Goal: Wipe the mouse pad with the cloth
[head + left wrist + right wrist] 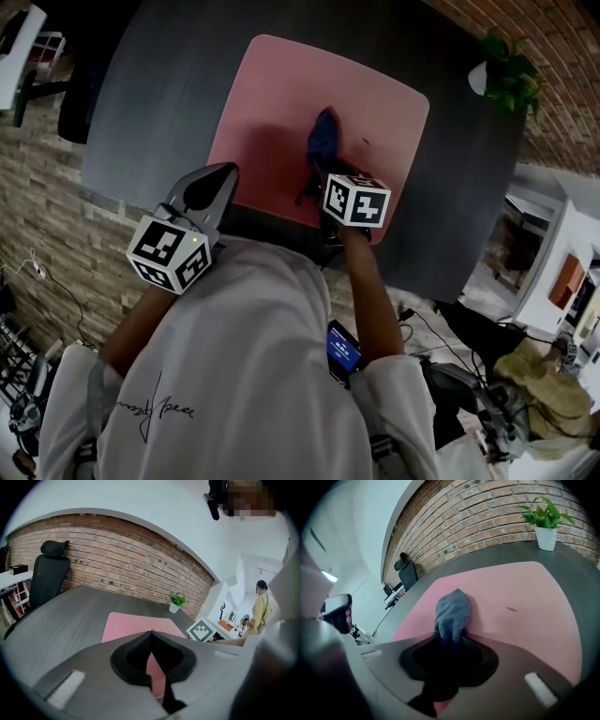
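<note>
A pink mouse pad lies on the dark grey desk. A blue cloth is bunched up on the pad's near middle. My right gripper is shut on the cloth and presses it onto the pad. My left gripper hovers at the pad's near left corner, jaws together with nothing between them.
A small potted plant stands at the desk's far right corner. A black office chair sits at the left end of the desk. A brick wall runs behind. A person stands in the room to the right.
</note>
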Demonstrator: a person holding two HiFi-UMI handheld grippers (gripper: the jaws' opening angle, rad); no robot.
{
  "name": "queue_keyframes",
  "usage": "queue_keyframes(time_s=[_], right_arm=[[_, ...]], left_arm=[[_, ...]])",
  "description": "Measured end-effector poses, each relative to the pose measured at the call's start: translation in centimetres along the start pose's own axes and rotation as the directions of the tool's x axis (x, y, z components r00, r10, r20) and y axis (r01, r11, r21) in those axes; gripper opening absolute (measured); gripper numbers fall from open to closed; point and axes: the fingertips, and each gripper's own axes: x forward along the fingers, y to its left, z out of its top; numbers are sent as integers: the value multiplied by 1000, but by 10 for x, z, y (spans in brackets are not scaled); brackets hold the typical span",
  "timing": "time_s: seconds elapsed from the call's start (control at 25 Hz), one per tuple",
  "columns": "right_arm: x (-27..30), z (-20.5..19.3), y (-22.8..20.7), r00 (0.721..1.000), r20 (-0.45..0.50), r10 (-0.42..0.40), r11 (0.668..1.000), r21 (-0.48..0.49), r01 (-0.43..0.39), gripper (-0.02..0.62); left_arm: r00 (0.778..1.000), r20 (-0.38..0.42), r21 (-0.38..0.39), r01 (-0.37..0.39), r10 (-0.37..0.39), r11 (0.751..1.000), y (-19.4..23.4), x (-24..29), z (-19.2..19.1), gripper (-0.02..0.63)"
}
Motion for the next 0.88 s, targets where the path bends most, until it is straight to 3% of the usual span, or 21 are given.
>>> queue_keyframes(time_s=[0.88], right_arm=[[-21, 2, -39, 998, 9, -66, 997, 52, 65, 92]], left_arm=[[1000, -10, 0, 12, -12, 1000, -3, 4, 0, 12]])
